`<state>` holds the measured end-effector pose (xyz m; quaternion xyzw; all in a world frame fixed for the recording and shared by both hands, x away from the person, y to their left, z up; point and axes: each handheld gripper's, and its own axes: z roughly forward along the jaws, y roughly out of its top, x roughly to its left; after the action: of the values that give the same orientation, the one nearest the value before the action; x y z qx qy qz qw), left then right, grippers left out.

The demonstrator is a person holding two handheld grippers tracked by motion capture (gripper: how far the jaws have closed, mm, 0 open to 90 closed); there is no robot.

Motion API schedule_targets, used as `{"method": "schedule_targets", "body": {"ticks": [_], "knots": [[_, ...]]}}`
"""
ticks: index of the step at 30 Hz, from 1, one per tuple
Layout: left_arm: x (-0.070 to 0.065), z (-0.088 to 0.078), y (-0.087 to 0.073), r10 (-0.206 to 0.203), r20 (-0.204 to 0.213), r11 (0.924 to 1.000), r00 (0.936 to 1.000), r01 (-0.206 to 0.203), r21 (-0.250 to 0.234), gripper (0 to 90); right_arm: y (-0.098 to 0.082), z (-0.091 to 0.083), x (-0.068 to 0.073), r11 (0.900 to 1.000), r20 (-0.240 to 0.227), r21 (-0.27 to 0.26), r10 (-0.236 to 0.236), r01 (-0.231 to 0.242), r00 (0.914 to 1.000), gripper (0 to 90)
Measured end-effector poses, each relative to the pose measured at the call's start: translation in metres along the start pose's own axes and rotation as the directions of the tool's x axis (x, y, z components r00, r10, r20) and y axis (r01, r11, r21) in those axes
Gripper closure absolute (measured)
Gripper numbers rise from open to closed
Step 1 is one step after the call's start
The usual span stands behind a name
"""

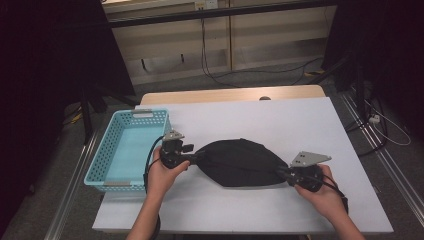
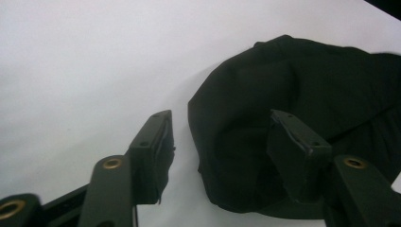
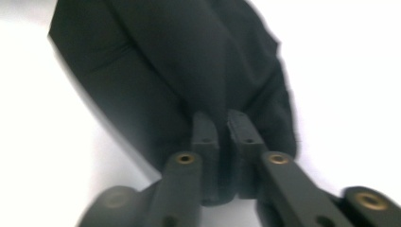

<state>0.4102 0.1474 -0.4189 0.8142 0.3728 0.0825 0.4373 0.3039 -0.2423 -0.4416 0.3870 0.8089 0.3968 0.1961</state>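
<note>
Black cloth (image 1: pixel 239 162) lies mid-frame on the white worktop (image 1: pixel 280 120), w/ blue basket (image 1: pixel 125 150) at left. Your left tool (image 2: pixel 220 142) stands apart around its edge; your right tool (image 3: pixel 226 135) is clamped on the cloth's other end.

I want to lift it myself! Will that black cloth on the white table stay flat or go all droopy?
Probably droopy: the black folded cloth bunches into soft creases where the right tongs pinch its end. It likely feels light, lying limp on the white table. It shouldn't roll, having no round shape.
</note>
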Motion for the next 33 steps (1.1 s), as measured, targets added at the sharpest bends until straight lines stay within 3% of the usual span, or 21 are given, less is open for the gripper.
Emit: {"method": "schedule_targets", "body": {"ticks": [7,12,17,20,25,29,33], "knots": [[-0.008,-0.007,0.0,0.024,0.033,0.9996,0.9992,-0.024,-0.014,31.9,-0.001,-0.015,-0.024,0.988,0.021,-0.09,0.127,-0.125,0.9917,85.5],[-0.017,-0.012,-0.003,0.056,0.07,0.9984,0.996,-0.056,0.003,31.2,-0.003,-0.016,-0.03,0.984,0.025,-0.091,0.153,-0.15,0.988,85.3],[-0.022,-0.013,-0.01,0.061,0.102,0.9975,0.9929,-0.064,0.03,31.6,-0.004,-0.015,-0.032,0.984,0.028,-0.088,0.161,-0.158,0.9866,84.8],[-0.023,-0.011,-0.014,0.053,0.1,0.997,0.9935,-0.059,0.051,34.8,-0.004,-0.014,-0.032,0.984,0.029,-0.086,0.161,-0.158,0.9865,84.6],[-0.021,-0.008,-0.018,0.051,0.106,0.9939,0.993,-0.061,0.092,53.5,-0.004,-0.013,-0.033,0.982,0.028,-0.082,0.173,-0.17,0.9845,84.6],[-0.02,-0.006,-0.016,0.018,0.124,0.9937,0.9922,-0.031,0.107,75.8,-0.004,-0.014,-0.034,0.977,0.012,-0.096,0.193,-0.191,0.9812,84.5],[-0.019,-0.006,-0.01,0.019,0.108,0.9922,0.994,-0.032,0.12,85.3,-0.004,-0.014,-0.036,0.973,0.006,-0.11,0.207,-0.205,0.9783,84.2]]}}
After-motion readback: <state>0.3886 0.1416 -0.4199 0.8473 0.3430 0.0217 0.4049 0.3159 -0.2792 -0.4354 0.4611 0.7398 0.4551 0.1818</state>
